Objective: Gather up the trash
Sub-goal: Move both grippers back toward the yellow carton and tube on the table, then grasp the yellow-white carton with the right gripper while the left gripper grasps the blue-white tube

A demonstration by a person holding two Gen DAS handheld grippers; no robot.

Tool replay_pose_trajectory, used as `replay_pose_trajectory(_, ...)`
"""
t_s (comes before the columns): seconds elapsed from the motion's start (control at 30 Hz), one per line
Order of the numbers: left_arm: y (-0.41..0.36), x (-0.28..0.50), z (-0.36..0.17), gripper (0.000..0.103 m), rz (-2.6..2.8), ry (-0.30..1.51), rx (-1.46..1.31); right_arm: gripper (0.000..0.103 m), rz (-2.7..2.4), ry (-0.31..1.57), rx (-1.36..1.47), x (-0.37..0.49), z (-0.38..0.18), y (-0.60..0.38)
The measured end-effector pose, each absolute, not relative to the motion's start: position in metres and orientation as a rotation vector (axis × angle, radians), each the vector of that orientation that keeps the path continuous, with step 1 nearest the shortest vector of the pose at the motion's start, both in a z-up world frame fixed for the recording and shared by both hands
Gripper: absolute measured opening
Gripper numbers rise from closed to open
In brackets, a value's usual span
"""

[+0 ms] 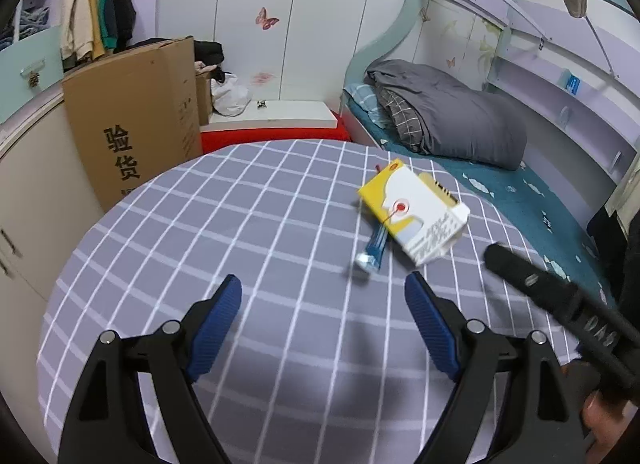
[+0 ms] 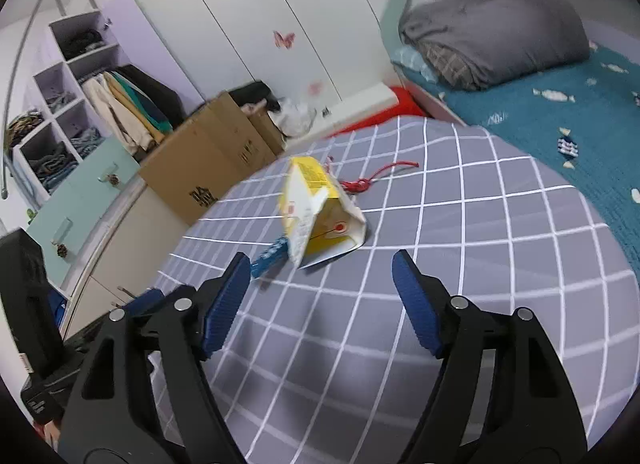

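Note:
A crumpled yellow and white carton (image 1: 414, 214) lies on the round table with the grey checked cloth (image 1: 240, 224), right of middle. A blue wrapper (image 1: 372, 250) pokes out from under it. My left gripper (image 1: 324, 284) is open and empty, just short of the wrapper. In the right wrist view the carton (image 2: 320, 212) stands tent-like ahead, the blue wrapper (image 2: 270, 254) at its left and a red string (image 2: 372, 180) behind it. My right gripper (image 2: 320, 268) is open and empty, close in front of the carton. The right gripper's body (image 1: 560, 296) shows at the left view's right edge.
A bed with a teal sheet (image 1: 520, 192) and a grey duvet (image 1: 452, 116) lies beyond the table's right side. A tall cardboard box (image 1: 132, 116) stands off the table's left edge, with a white wardrobe (image 1: 280, 16) behind. The cloth (image 2: 460, 264) spreads wide to the right.

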State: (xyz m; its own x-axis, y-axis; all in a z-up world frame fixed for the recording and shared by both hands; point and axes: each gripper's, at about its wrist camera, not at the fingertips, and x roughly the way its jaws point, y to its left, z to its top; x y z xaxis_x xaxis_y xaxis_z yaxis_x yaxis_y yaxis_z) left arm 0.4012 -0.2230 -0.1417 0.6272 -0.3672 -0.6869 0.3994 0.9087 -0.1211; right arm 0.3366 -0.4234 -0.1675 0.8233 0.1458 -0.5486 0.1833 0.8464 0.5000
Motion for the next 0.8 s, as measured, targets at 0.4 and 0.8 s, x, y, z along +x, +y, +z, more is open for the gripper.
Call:
replay_pose_trajectory(0.4,-0.243,0.451,-0.158,0.082,-0.429,0.786,-0.017,0.071,0.045,0.741,0.522,0.411,-0.182,-0.435)
replay_pose_trajectory(0.8,-0.271,0.475,-0.172,0.081,-0.488,0.884,0.005,0.043,-0.045,0.573,0.517,0.374,-0.157,-0.462)
